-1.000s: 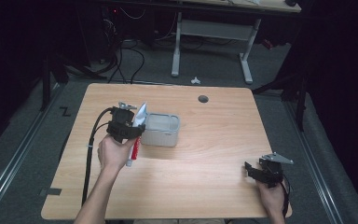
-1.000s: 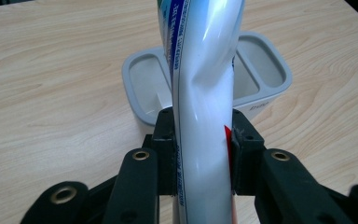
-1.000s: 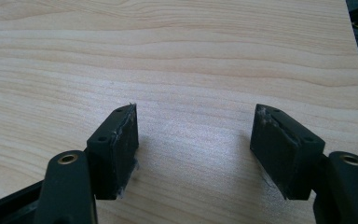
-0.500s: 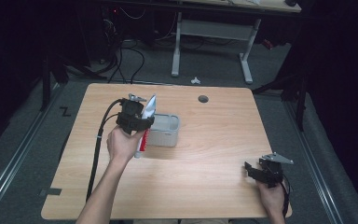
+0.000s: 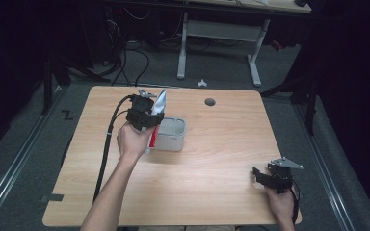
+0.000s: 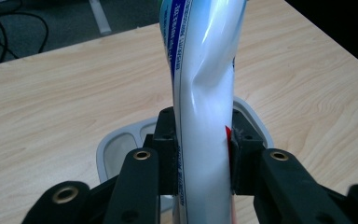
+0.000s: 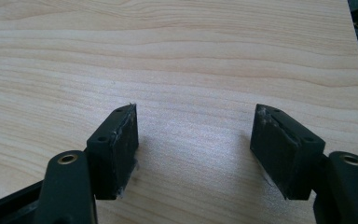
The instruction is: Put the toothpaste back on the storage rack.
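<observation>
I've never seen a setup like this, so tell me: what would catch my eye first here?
Probably the white toothpaste tube, pinched in the left claw and held above a small grey tray on the left half of the wooden table. Next, the right claw, resting near the table's front right corner with its jaws apart and nothing between them.

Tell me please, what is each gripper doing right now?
Left gripper: shut on the toothpaste tube.
Right gripper: open, holding nothing.
</observation>
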`<act>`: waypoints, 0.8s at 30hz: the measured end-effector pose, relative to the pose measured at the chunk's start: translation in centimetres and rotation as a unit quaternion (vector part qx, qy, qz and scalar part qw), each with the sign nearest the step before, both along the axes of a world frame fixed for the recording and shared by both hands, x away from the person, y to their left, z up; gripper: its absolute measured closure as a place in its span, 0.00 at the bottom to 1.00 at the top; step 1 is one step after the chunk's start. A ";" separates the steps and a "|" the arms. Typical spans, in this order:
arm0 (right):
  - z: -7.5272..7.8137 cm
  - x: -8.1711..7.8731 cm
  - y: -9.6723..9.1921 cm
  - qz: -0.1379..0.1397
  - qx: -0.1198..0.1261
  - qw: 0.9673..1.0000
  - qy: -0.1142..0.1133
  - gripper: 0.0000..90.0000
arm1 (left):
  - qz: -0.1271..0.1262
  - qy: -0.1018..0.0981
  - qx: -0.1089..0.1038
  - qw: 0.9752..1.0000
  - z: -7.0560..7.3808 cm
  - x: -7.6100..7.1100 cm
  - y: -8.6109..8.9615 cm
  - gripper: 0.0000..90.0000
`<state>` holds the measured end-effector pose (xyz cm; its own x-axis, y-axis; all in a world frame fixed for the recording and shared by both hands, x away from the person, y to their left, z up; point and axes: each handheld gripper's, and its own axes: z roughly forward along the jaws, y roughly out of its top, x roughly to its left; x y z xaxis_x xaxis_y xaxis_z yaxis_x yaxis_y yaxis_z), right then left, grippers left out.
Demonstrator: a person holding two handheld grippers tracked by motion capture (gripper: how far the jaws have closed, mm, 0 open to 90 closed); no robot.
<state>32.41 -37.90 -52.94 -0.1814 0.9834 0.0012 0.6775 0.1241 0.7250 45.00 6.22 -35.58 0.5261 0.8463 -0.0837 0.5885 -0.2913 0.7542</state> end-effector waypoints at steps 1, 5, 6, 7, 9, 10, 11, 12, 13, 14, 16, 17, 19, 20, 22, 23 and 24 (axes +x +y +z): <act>0.0 0.0 0.0 0.000 -0.001 1.000 0.000 0.36 | 0.001 -0.005 -0.006 1.000 0.1 0.3 -0.1 0.77; 0.0 0.0 0.0 0.000 -0.001 1.000 0.000 0.36 | 0.004 -0.011 -0.023 1.000 0.2 0.9 -0.2 0.78; 0.0 0.0 0.0 0.000 -0.001 1.000 0.000 0.36 | 0.004 -0.011 -0.023 1.000 0.2 0.9 -0.2 0.78; 0.0 0.0 0.0 0.000 -0.001 1.000 0.001 0.36 | 0.007 -0.012 -0.027 1.000 0.3 1.2 -0.3 0.78; 0.0 0.0 0.0 0.000 -0.002 1.000 0.000 0.36 | 0.007 -0.018 -0.021 1.000 0.5 1.5 -0.6 0.78; 0.0 0.0 0.0 0.000 -0.001 1.000 0.001 0.36 | 0.006 -0.020 -0.019 1.000 0.6 1.6 -0.7 0.78; 0.0 0.0 0.0 0.000 -0.001 1.000 0.000 0.36 | 0.004 -0.023 -0.018 1.000 0.8 1.7 -0.9 0.78; 0.0 0.0 0.0 0.000 -0.001 1.000 0.000 0.36 | 0.004 -0.027 -0.018 0.999 0.9 1.9 -1.1 0.78; 0.0 0.0 0.0 0.000 -0.001 1.000 0.000 0.36 | 0.003 -0.030 -0.018 0.999 1.0 2.0 -1.2 0.78; 0.0 0.0 0.0 0.000 -0.001 1.000 0.000 0.36 | 0.003 -0.030 -0.018 0.999 1.0 2.0 -1.2 0.78; 0.0 0.0 0.1 0.000 -0.001 1.000 0.001 0.36 | 0.004 -0.034 -0.026 0.999 1.3 2.5 -1.6 0.78; 0.0 0.0 0.1 0.000 -0.002 1.000 0.001 0.36 | 0.004 -0.034 -0.026 0.999 1.3 2.5 -1.6 0.78; 0.0 0.0 0.1 0.001 -0.001 1.000 0.001 0.36 | 0.007 -0.041 -0.032 0.999 1.4 3.0 -2.0 0.78; 0.0 0.0 0.1 0.001 -0.001 1.000 0.001 0.36 | 0.007 -0.041 -0.032 0.999 1.4 3.0 -2.0 0.78; 0.0 0.0 0.0 0.003 -0.003 1.000 0.000 0.36 | 0.010 -0.043 -0.042 0.998 1.3 3.5 -2.3 0.78; 0.0 0.0 0.1 0.003 -0.003 1.000 0.000 0.36 | 0.011 -0.043 -0.042 0.998 1.2 3.6 -2.4 0.78; 0.0 0.0 0.1 0.003 -0.003 1.000 0.000 0.36 | 0.011 -0.043 -0.042 0.998 1.2 3.6 -2.4 0.78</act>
